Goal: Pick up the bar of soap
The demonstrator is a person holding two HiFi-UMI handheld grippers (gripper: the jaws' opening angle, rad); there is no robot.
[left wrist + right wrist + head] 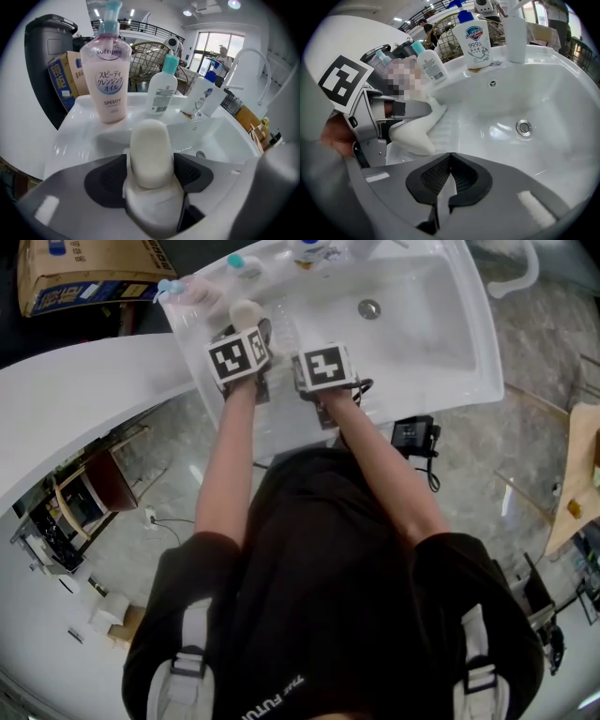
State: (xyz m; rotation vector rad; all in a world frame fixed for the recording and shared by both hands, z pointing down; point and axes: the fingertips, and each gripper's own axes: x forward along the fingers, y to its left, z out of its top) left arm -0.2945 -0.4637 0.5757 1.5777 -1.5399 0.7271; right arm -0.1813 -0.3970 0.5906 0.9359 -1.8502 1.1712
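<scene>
Bright room with a glossy grey marbled floor [525,456].
A cardboard box [89,273] lies beyond the curved white tabletop [75,399]; a tall window [213,44] and ceiling lights [187,13] shine near a dark railing [140,26].

Black T-shirt [328,549]; grey left hand-held gripper [150,168], right hand-held gripper [449,177], marker cubes [238,356] [323,367]
</scene>
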